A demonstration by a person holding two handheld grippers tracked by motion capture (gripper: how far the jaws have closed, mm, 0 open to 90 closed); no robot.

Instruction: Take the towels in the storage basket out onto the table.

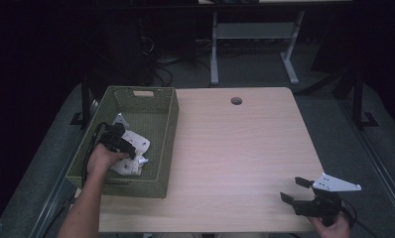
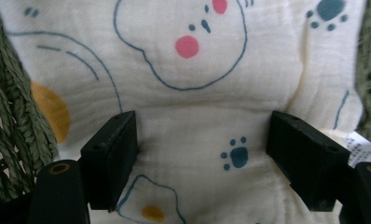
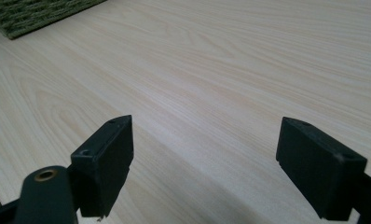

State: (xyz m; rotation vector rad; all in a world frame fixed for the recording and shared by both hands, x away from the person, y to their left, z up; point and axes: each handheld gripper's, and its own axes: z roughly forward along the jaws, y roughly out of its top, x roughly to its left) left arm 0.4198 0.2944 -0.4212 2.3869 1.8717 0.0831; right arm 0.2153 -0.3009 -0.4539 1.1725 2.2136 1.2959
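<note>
left jaws: spread wide, cloth between them, not pinched; pads just above or on the fabric, contact cannot be told
left gripper [image 1: 131,151]: down inside the basket, over the cloth; in left gripper view [image 2: 202,154] jaws rise either side of a blue paw print
left hand [image 1: 102,159]: wrapped round the gripper body, forearm in from bottom left over the basket's near wall
cloth [image 2: 193,84]: cream crinkled fabric, blue line drawings, pink cheek dots, blue paw prints, orange blobs; white care tag at right edge; lies crumpled in the basket bottom, left-centre, in high view [image 1: 136,144]
basket [image 1: 168,124]: green woven, rectangular, handle slot in far wall; sits on the table's left edge, hanging partly past it; weave at both sides of left gripper view [image 2: 6,135]; a corner of it at top left of right gripper view [image 3: 34,14]
right jaws: released, wide gap, nothing between but bare tabletop
right gripper [image 1: 295,191]: near the table's front right corner, low over the wood, jaws pointing left toward the basket; grey three-cornered plate on top; in right gripper view [image 3: 204,163]
right hand [image 1: 329,225]: grips the body from the bottom edge
table [image 1: 245,148]: light wood grain, round cable hole near far edge; well apart between right gripper and basket
beyond table: dark floor, white desk frame, cables
</note>
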